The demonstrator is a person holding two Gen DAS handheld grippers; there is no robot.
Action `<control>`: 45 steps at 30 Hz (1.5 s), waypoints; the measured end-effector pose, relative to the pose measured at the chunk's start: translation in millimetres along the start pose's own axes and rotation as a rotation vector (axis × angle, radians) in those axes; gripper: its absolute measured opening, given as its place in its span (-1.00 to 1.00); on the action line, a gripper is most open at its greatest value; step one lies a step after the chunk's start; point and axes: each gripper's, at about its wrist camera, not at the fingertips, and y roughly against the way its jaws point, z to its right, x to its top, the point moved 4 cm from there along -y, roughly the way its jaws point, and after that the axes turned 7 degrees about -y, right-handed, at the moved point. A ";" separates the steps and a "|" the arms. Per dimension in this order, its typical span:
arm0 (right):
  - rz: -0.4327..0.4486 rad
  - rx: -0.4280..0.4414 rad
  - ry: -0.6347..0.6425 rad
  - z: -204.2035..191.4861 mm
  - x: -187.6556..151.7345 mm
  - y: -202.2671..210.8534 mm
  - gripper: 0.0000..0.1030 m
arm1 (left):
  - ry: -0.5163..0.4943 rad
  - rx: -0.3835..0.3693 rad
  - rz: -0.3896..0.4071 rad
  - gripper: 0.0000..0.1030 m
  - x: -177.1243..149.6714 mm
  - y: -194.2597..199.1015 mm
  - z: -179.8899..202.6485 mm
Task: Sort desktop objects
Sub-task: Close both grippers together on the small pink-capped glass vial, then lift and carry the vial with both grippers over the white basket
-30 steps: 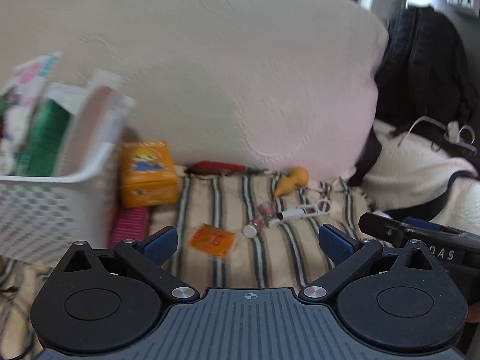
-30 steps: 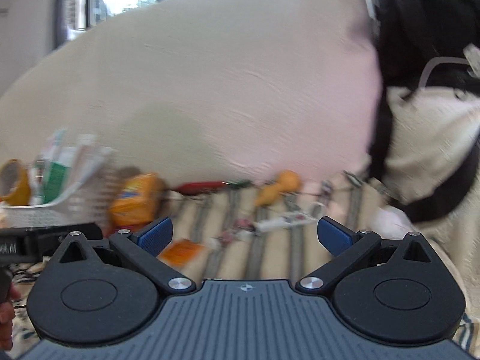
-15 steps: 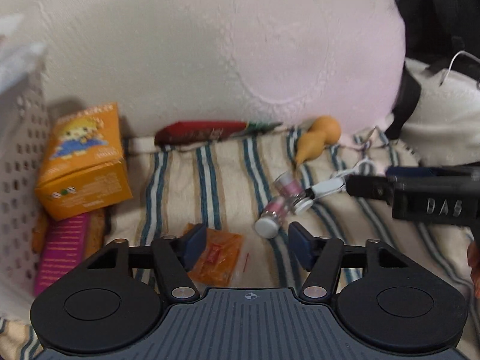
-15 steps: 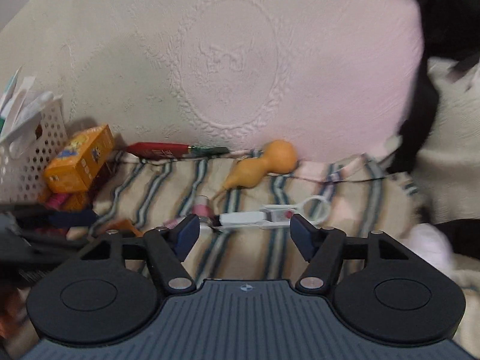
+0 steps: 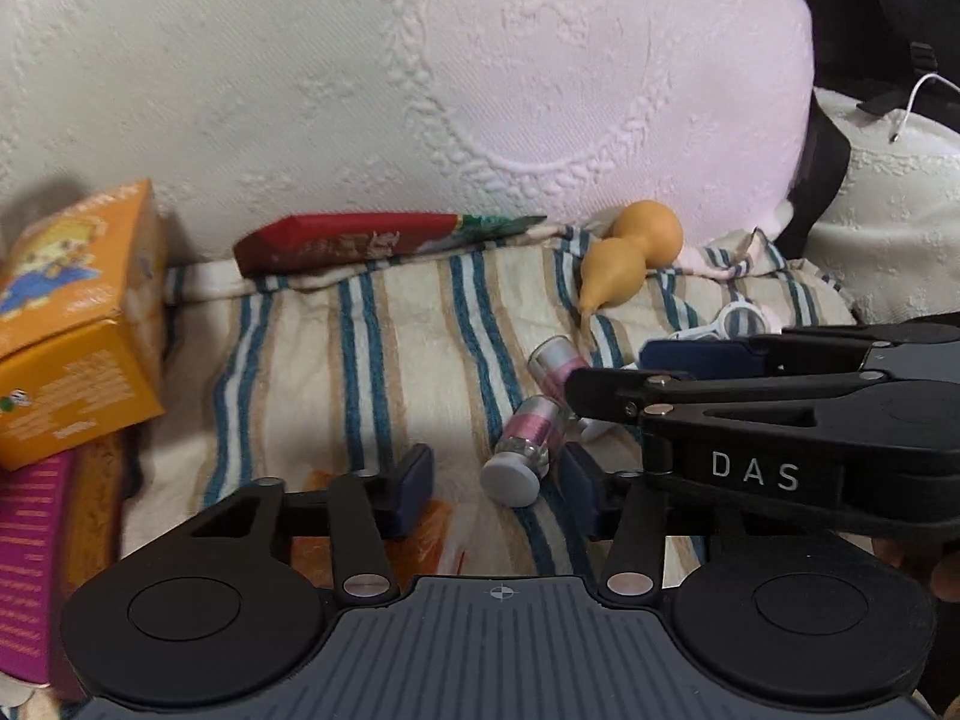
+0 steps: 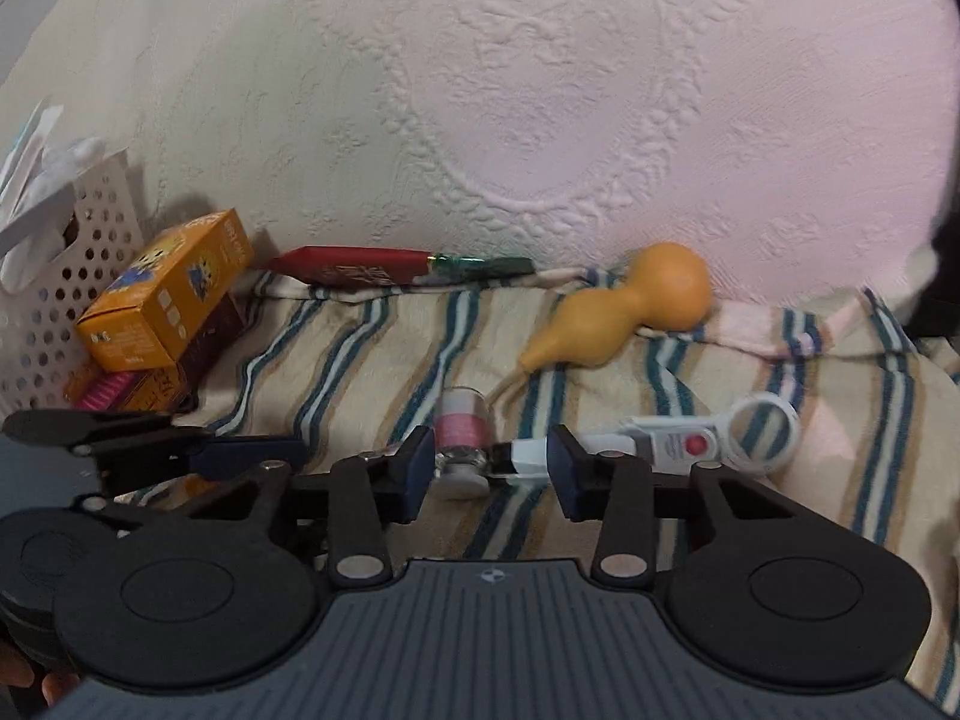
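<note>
Both grippers are closing, pads not yet pressing. Left gripper (image 5: 495, 474) straddles the near vial (image 5: 528, 447) on the striped cloth (image 5: 360, 372); right gripper (image 6: 489, 465) straddles the far vial (image 6: 461, 441). Centre each vial before clamping.

Right gripper (image 6: 489, 468) low over striped cloth (image 6: 372, 384), jaws closing around a pink-labelled vial (image 6: 462, 441) and the tip of a white magnifier tool (image 6: 696, 441), pads not yet touching. Orange gourd (image 6: 630, 306) behind. Left gripper (image 6: 252, 455) at left, near orange box (image 6: 168, 300).
</note>
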 end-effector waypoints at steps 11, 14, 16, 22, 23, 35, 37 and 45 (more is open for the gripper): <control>-0.025 0.025 -0.001 -9.1 4.1 -15.7 -0.55 | 0.027 -0.011 0.013 -0.41 0.4 -5.6 -4.6; -0.019 0.039 -0.050 -4.9 3.0 -9.3 -0.55 | 0.020 -0.009 0.018 -0.48 -1.2 -3.2 -3.3; -0.009 0.040 -0.089 -0.7 2.1 -1.9 -0.55 | 0.015 -0.007 0.021 -0.58 -2.1 0.9 -3.3; -0.016 0.047 -0.142 3.6 -5.3 25.8 -0.55 | 0.032 -0.020 0.012 -0.67 -12.1 21.5 -4.7; -0.019 0.049 -0.140 2.0 -6.5 29.7 -0.55 | 0.037 -0.023 0.010 -0.67 -13.8 24.6 -4.7; -0.031 0.064 -0.110 -4.1 -12.6 41.2 -0.55 | 0.010 0.018 0.003 -0.19 -11.0 17.2 4.4; -0.035 0.059 -0.117 -0.6 -15.3 38.9 -0.55 | 0.023 0.023 0.001 -0.17 -10.3 12.5 3.1; -0.041 0.050 -0.136 4.7 -20.1 37.0 -0.55 | 0.031 0.050 -0.004 -0.54 -9.3 5.3 0.8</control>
